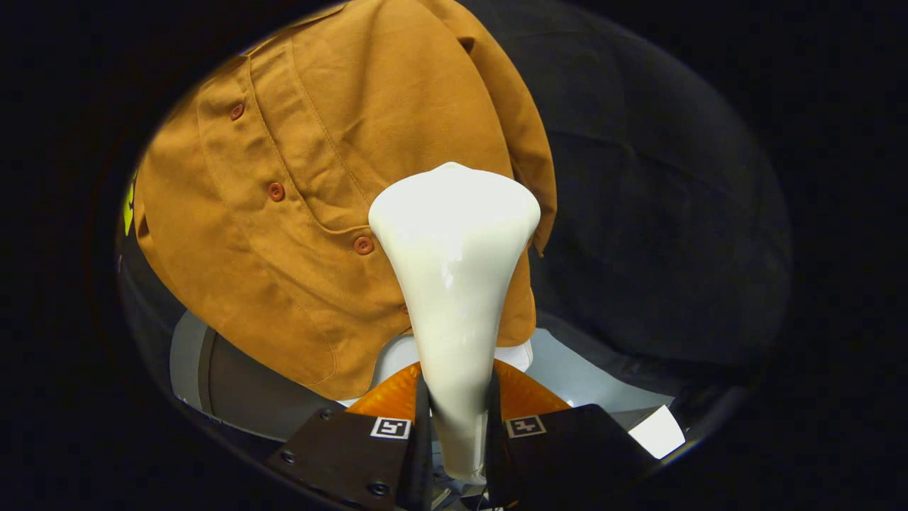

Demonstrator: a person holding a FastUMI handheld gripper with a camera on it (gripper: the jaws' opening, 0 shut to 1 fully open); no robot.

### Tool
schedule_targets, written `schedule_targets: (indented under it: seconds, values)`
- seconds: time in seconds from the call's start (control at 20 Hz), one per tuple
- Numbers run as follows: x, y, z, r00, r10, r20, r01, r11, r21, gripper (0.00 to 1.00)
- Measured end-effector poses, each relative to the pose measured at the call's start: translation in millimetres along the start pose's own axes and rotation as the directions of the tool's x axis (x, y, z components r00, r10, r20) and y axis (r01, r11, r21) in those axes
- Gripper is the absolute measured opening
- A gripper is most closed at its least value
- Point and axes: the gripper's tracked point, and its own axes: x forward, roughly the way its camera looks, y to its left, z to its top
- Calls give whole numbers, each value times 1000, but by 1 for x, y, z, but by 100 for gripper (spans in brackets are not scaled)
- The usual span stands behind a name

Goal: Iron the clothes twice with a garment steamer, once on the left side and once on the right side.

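A white garment steamer (454, 284) stands up between my fingers, its narrow handle clamped by both and its wide flat head pointing away from me. My gripper (457, 419) is shut on that handle. Beyond the head hangs a brown button-up shirt (319, 177) with a row of reddish buttons down its placket. The steamer head lies against the shirt's lower part, to the right of the button row, and hides the cloth behind it.
Black booth cloth (660, 213) hangs behind and to the right of the shirt. Under the shirt's hem lies a pale grey surface (582, 369), with a dark rounded shape (248, 397) at its left. A small white sheet (656, 431) lies near my right finger.
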Motion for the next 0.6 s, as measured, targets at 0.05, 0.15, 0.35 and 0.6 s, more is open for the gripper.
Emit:
schedule_targets:
  seconds: [0.05,0.15,0.35,0.6]
  values:
    - [-5,-1,-2,1000,-12,7,12,1000,1,34]
    - [-21,-1,1,999,-25,31,25,1000,-9,34]
    - [-66,9,27,991,-14,130,17,1000,-21,34]
    - [-127,53,72,955,39,293,-11,995,-97,33]
